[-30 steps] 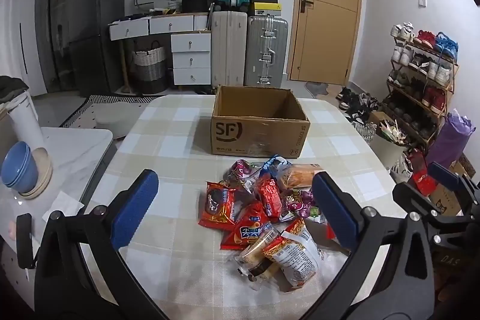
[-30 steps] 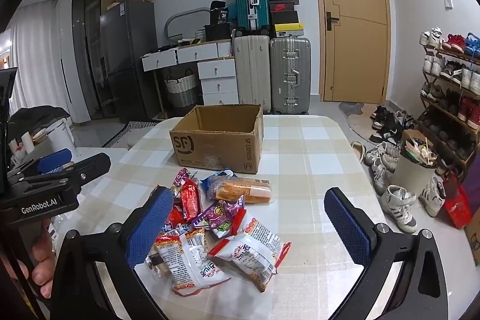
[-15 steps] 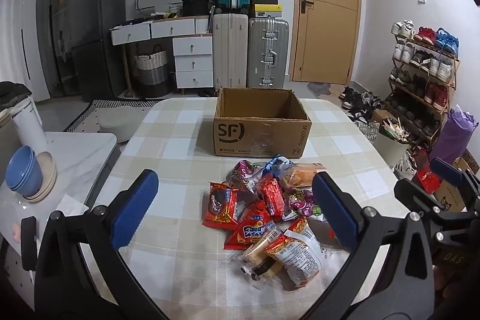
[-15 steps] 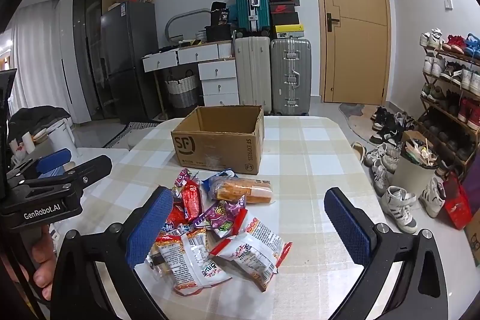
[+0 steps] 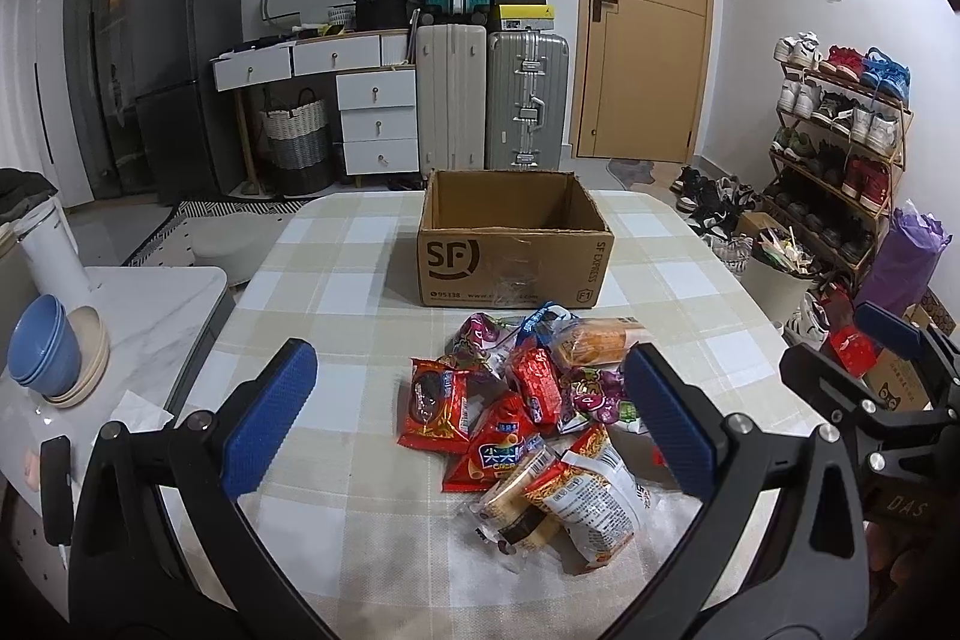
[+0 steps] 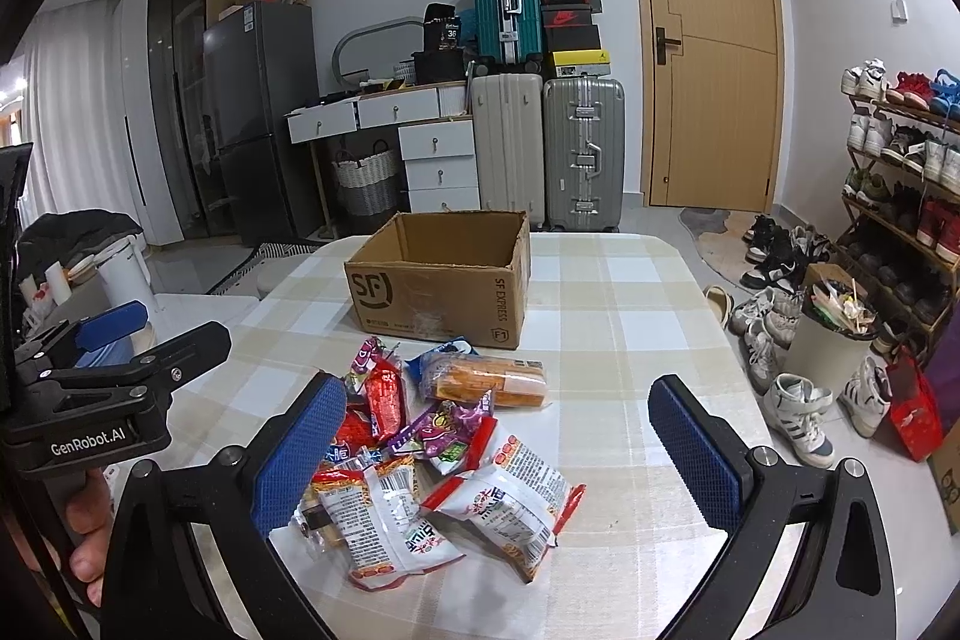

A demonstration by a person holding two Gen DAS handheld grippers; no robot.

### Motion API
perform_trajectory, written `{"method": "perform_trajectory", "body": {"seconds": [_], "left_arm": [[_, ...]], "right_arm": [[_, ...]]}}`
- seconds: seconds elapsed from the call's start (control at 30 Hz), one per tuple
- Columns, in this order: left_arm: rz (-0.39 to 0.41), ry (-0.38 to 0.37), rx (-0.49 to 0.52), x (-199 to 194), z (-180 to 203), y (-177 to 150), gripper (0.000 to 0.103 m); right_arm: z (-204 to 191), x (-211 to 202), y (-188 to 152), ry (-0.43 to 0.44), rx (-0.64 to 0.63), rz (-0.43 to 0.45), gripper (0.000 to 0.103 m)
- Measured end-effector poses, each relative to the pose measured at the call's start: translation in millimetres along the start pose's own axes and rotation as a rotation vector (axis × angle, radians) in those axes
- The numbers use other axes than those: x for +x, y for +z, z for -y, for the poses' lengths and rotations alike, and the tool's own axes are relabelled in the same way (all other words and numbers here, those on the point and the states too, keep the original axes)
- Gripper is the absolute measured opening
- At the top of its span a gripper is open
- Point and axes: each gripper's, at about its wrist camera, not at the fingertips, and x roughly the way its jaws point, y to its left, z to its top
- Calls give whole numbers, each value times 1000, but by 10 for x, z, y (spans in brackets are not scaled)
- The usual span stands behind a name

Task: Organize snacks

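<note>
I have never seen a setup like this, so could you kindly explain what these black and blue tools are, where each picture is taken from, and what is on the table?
There is no robot here. A person holds a hand-operated two-finger gripper in each hand, and each gripper carries a wide-angle camera looking forward along its blue-padded fingers. One picture comes from the left gripper, the other from the right gripper; each view also catches the other tool at its edge.

Both grippers are open and hold nothing; they hover above the table.

On the checked tablecloth lies a loose pile of snack packets, red, purple, orange and white. Behind the pile stands an open cardboard box marked SF; what shows of its inside is bare. So the sorting has not begun.
</note>
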Motion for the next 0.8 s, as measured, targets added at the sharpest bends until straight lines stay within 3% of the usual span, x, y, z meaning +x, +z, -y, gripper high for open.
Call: {"method": "perform_trajectory", "body": {"seconds": [0.8], "left_arm": [[1, 0, -3, -38, 7, -12, 102]], "right_arm": [[-39, 5, -34, 13, 5, 1, 103]]}}
